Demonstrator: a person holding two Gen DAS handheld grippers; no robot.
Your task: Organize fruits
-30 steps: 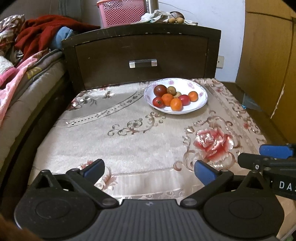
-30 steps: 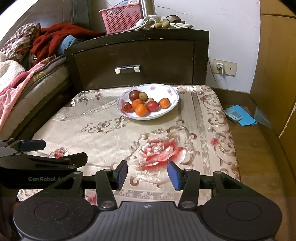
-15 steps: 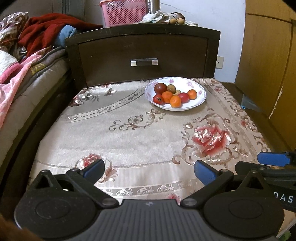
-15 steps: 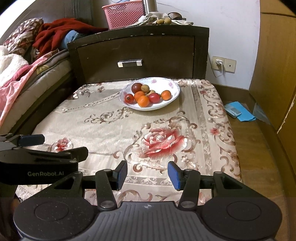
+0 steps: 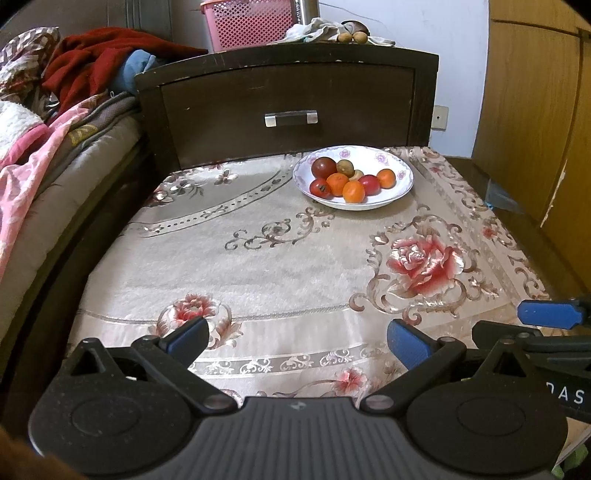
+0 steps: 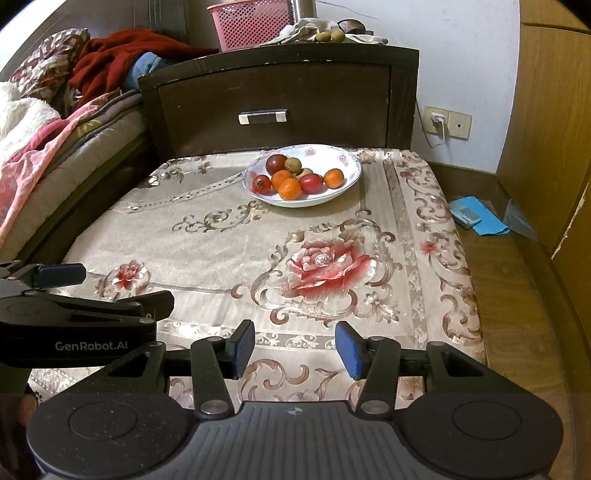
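Observation:
A white floral plate (image 5: 400,168) (image 6: 351,166) sits at the far end of a flower-patterned cloth, close to a dark drawer unit. It holds several fruits: oranges (image 5: 354,192) (image 6: 289,188), red tomatoes (image 5: 368,184) (image 6: 311,183), a dark plum (image 5: 324,167) (image 6: 276,164) and small brown fruits. My left gripper (image 5: 297,338) stands wide open over the near edge of the cloth, with nothing between its fingers. My right gripper (image 6: 294,349) hangs beside it, open about halfway and empty. Both are far from the plate.
The drawer unit (image 5: 288,99) carries a pink basket (image 5: 247,24), a cloth and two small brown fruits (image 5: 354,37) on top. A bed with red and pink bedding (image 5: 48,122) runs along the left. A blue item (image 6: 476,216) lies on the floor at the right, by wooden cupboard doors (image 6: 554,122).
Both views have drawn back a little from the plate, so more of the cloth's near border shows. The jaws of both grippers look the same.

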